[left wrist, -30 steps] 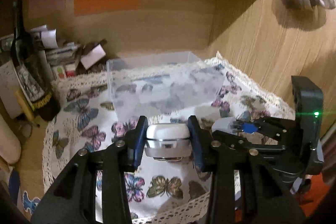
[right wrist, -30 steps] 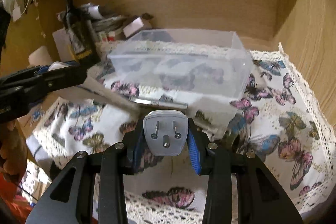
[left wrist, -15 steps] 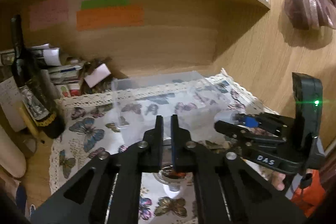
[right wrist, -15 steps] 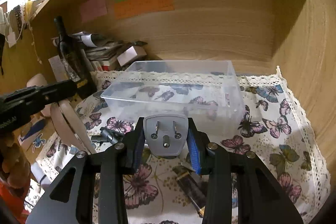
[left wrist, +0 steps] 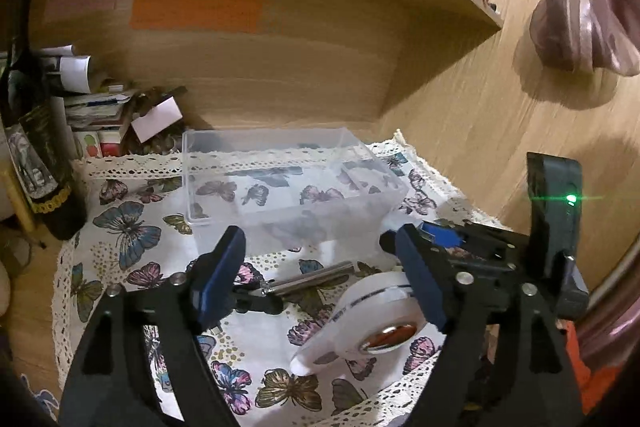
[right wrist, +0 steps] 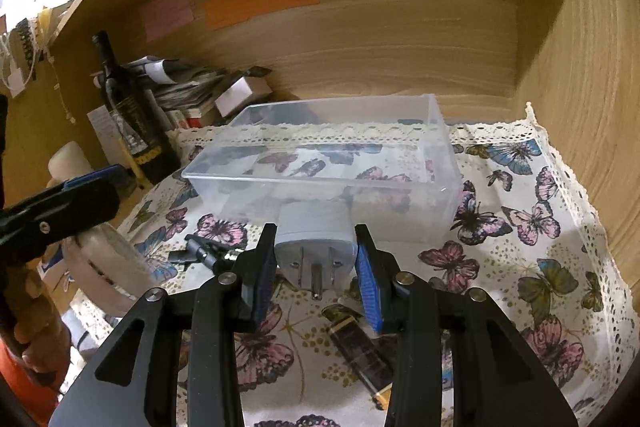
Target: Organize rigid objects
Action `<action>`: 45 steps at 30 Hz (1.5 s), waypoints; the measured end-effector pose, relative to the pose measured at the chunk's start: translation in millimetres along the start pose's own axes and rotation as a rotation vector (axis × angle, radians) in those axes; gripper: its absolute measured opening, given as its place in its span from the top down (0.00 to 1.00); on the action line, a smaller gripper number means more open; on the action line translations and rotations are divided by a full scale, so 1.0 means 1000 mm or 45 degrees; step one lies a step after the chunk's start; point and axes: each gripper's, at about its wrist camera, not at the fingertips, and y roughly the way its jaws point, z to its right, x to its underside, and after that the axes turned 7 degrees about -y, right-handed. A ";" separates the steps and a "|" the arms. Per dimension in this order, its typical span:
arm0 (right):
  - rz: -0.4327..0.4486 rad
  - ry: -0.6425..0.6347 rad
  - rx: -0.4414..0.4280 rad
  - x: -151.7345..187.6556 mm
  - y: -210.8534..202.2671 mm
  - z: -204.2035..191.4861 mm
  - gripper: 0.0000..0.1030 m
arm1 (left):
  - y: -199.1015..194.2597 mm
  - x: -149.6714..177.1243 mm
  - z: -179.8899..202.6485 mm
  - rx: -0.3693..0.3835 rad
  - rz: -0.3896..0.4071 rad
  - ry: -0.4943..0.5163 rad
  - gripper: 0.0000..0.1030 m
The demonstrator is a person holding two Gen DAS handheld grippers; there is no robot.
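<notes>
Left of the scene, against the wooden back wall: a dark bottle (left wrist: 40, 163) beside a heap of papers, no part of the sorting. Centre of the butterfly-print cloth (left wrist: 132, 227) on the tabletop: 1 clear plastic box (left wrist: 264, 137), open-topped, apparently empty, with only the cloth's pattern showing through its walls.

Nearer the left wrist camera: the left tool (left wrist: 318, 247), jaws just opened and now spread wide, pressing on nothing. Between them, close against the right-hand finger: a white round case (left wrist: 372, 311) with a metal face, lying tilted on the cloth, released and not gripped. Just behind it, a slim metal rod (left wrist: 312, 277) with a black end, loose in front of the box.

Further right: the right tool (right wrist: 316, 231), pinching a grey plug adapter (right wrist: 316, 223) by its sides, prongs toward the camera, held just short of the box's near wall and not yet over the rim. Below it, a black-and-gold oblong item (right wrist: 360, 343) flat on the cloth.

Judged early in the task: nothing boxed, 4 pieces still outside, the adapter likely first in.
</notes>
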 end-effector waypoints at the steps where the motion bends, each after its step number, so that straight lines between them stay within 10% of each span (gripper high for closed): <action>1: -0.004 -0.013 -0.004 0.001 0.001 -0.003 0.67 | 0.001 -0.001 0.000 -0.012 0.002 0.001 0.22; 10: -0.079 0.011 -0.021 0.021 0.007 -0.001 0.67 | 0.042 -0.002 0.022 0.036 -0.144 0.002 0.21; 19: -0.073 0.150 0.200 0.042 -0.021 0.051 0.67 | 0.107 0.024 0.040 -0.042 -0.383 0.138 0.26; 33: -0.030 0.131 0.154 0.035 -0.024 0.046 0.67 | 0.106 0.076 0.055 0.062 -0.694 0.387 0.26; 40: -0.042 0.133 0.174 0.038 -0.025 0.045 0.67 | 0.114 0.077 0.054 0.040 -0.692 0.323 0.63; 45: -0.031 0.119 0.172 0.037 -0.028 0.043 0.67 | 0.112 0.074 0.055 0.024 -0.624 0.292 0.64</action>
